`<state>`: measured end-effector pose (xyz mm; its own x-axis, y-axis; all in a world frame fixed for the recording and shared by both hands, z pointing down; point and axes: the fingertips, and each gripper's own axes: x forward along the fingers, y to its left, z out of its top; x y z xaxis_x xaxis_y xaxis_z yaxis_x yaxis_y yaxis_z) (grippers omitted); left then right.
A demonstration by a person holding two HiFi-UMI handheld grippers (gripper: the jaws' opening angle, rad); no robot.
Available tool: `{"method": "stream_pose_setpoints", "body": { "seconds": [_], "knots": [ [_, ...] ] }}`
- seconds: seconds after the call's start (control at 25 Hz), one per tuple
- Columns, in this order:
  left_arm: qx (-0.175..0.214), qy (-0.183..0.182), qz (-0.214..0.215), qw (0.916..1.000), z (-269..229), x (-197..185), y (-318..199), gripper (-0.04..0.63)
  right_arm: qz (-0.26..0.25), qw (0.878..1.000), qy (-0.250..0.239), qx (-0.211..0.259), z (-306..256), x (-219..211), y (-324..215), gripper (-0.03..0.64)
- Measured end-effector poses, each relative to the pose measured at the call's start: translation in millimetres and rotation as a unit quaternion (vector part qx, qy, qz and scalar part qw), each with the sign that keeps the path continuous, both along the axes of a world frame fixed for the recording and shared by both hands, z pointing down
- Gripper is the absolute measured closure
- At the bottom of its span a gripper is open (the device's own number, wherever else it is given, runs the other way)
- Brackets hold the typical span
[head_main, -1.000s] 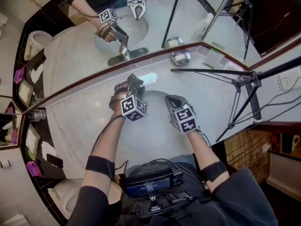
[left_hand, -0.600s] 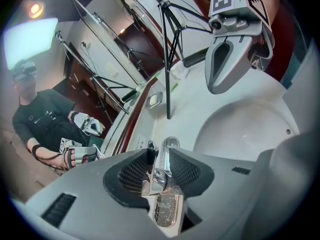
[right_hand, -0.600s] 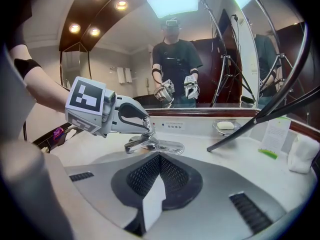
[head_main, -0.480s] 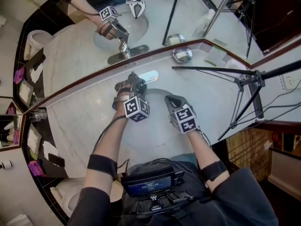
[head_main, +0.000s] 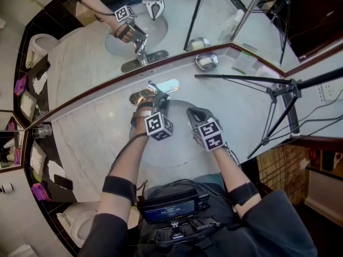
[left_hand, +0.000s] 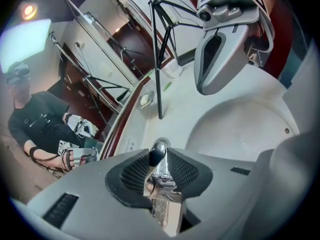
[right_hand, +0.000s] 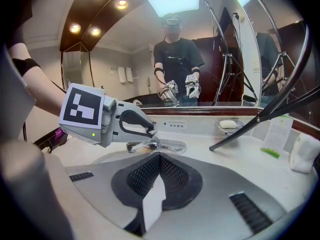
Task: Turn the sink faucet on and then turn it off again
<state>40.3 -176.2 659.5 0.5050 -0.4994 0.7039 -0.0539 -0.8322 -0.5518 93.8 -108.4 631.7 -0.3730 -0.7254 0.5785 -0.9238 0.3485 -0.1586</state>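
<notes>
Clamping left gripper [head_main: 159, 98] on faucet handle [left_hand: 157, 156], right gripper [right_hand: 159, 173] empty over sink basin [head_main: 177, 144].
Right gripper hovered over the basin's right side, jaws clenched together, nothing between them. Left gripper was just beside it and farther in; its jaws had just been closing and the pads pressed the chrome handle from both sides. Faucet [head_main: 142, 95] stood at the basin's back rim on the marble counter [head_main: 91, 138]. Soap dish [head_main: 206, 61] sat farther right, against the mirror [head_main: 91, 52].

A bathroom: a marble desk [head_main: 91, 138] with sunken sink [head_main: 177, 143] and chrome faucet [head_main: 143, 94], a wide wall mirror [head_main: 91, 52] behind, a soap dish [head_main: 206, 61] far right, and a toilet [head_main: 77, 225] near left.
</notes>
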Motion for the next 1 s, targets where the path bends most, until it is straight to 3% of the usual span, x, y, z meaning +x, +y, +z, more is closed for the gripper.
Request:
{"method": "stream_pose_setpoints", "body": {
  "seconds": [0.4, 0.56, 0.76, 0.92, 1.0],
  "knots": [
    [0.019, -0.013, 0.006, 0.9997, -3, 0, -1, 0.495, -0.003, 1.0, 0.003, 0.005, 8, 3, 2, 0.597],
    [0.008, -0.017, 0.014, 0.9997, -1, -3, 4, 0.495, -0.005, 1.0, 0.006, 0.006, 8, 4, 2, 0.597],
    [0.001, 0.009, -0.001, 1.0, -24, -12, 15, 0.5, -0.009, 1.0, 0.0, 0.005, -6, -2, 1, 0.597],
    [-0.009, 0.045, -0.039, 0.9982, -49, -28, 20, 0.591, -0.016, 1.0, 0.004, 0.017, -12, -5, -1, 0.597],
    [-0.028, 0.072, -0.061, 0.9951, -57, -40, 23, 0.591, -0.02, 0.999, 0.006, 0.025, -22, -8, -3, 0.597]
  ]
}}
